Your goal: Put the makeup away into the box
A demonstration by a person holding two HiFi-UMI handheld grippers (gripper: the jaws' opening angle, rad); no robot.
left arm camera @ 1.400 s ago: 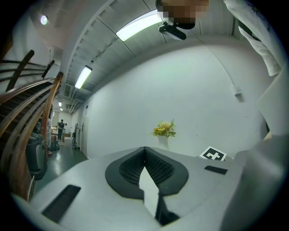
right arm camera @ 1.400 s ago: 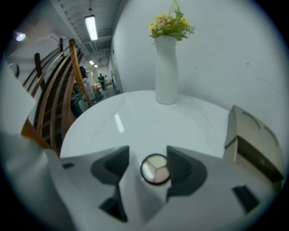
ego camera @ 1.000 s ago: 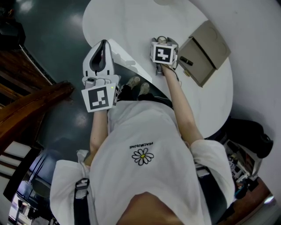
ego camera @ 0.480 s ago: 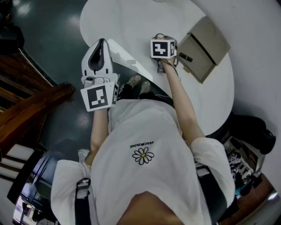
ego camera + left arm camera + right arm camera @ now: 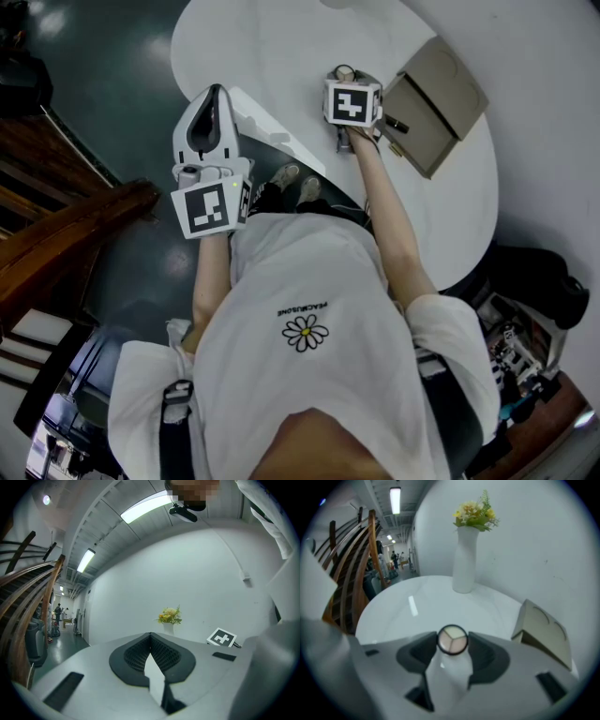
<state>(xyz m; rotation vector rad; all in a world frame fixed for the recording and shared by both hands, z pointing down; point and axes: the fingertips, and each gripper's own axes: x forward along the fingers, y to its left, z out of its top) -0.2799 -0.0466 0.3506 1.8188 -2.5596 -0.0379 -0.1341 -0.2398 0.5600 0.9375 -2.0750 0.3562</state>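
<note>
One left gripper (image 5: 151,638), one right gripper (image 5: 452,645). One round compact (image 5: 452,640). One beige box (image 5: 441,98). One black tube (image 5: 397,125). One white vase (image 5: 465,562). One flower bunch (image 5: 474,510). One white table (image 5: 272,42).

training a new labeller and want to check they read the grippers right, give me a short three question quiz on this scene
1. True or false: the left gripper is holding makeup.
2. What sits between the jaws of the right gripper? A. a lipstick B. a round three-shade compact C. a brush
3. Fill in: in the head view the beige box lies to the ___ of the right gripper.
Key:
1. False; its jaws are together with nothing between them.
2. B; the jaws have just been closing and now grip the compact.
3. right
</note>
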